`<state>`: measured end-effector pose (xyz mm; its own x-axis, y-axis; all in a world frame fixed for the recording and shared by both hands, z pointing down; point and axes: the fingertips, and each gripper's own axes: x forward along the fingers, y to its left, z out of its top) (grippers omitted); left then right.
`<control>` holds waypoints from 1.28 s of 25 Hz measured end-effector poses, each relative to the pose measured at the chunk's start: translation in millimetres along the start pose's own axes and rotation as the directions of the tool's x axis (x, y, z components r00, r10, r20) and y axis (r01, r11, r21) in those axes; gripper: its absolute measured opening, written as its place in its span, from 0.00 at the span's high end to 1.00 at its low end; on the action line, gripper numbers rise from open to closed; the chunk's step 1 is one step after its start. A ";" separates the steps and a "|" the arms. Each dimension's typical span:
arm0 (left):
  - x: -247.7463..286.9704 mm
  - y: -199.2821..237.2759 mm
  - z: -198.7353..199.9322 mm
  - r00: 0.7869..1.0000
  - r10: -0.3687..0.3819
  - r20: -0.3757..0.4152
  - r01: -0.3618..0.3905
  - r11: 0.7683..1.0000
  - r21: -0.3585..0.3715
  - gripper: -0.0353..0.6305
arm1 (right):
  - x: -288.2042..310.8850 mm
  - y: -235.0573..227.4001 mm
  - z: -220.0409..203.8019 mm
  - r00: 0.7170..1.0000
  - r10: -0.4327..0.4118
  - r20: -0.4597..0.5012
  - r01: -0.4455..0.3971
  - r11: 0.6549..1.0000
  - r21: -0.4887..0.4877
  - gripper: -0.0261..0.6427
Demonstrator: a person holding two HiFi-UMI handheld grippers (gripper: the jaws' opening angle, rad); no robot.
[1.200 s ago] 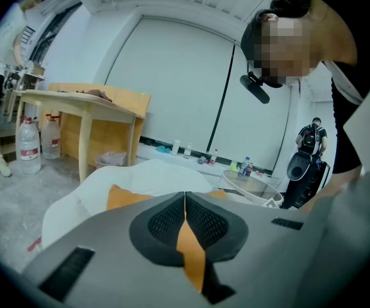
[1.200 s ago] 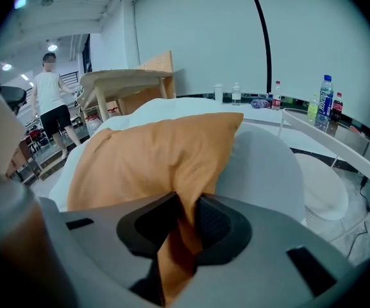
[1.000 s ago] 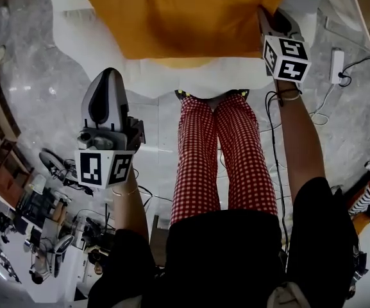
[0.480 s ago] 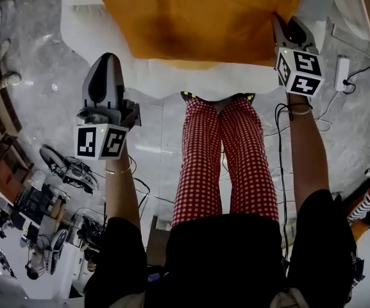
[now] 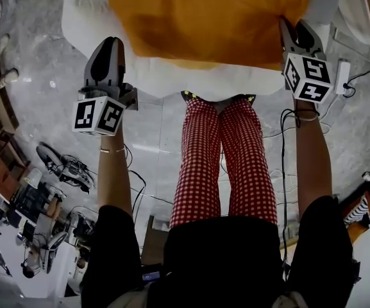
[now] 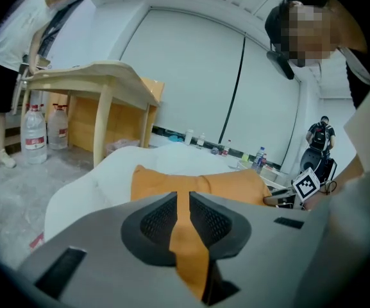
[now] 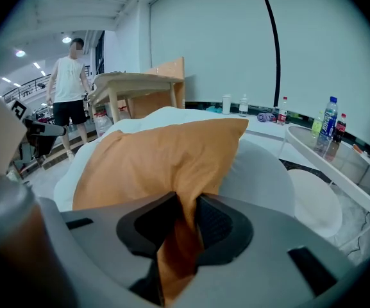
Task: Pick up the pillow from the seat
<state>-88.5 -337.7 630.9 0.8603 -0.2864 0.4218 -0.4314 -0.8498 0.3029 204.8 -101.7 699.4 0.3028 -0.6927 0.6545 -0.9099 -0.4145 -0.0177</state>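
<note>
Your right gripper (image 5: 295,31) pinched the near right corner of the soft orange fabric pillow (image 5: 204,18), which lay on the rounded white seat (image 5: 172,76), seemingly tipped up. Your left gripper (image 5: 106,47), jaws just parting on nothing, hung short of the left corner, likely to share the lift.

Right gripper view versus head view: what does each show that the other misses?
Only the right gripper view: the right gripper's pads clamped on a fold of the pillow, plus bottles and a wooden table behind. Only the head view: the left gripper just left of the pillow's edge, its jaws having just been opening with nothing between them, and checked trousers. Both: the orange pillow and the white seat.
</note>
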 end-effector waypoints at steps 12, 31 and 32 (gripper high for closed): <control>23.5 29.8 -25.4 0.996 -0.020 -0.088 0.018 0.999 -0.032 0.69 | -3.5 1.4 4.0 1.000 -0.003 -0.003 0.003 1.000 -0.013 0.80; 55.9 66.4 -65.3 0.981 -0.071 -0.178 0.059 0.996 -0.071 0.57 | -9.7 3.1 7.7 0.999 -0.035 -0.002 0.035 0.999 -0.027 0.80; 57.8 69.4 -69.0 0.980 -0.067 -0.188 0.054 0.996 -0.074 0.57 | -10.2 3.7 7.9 0.999 -0.036 -0.001 0.036 0.999 -0.030 0.80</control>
<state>-87.5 -382.7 735.2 0.8210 -0.1405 0.5534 -0.4030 -0.8292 0.3874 200.5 -100.8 686.7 0.3351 -0.6770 0.6553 -0.9067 -0.4209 0.0289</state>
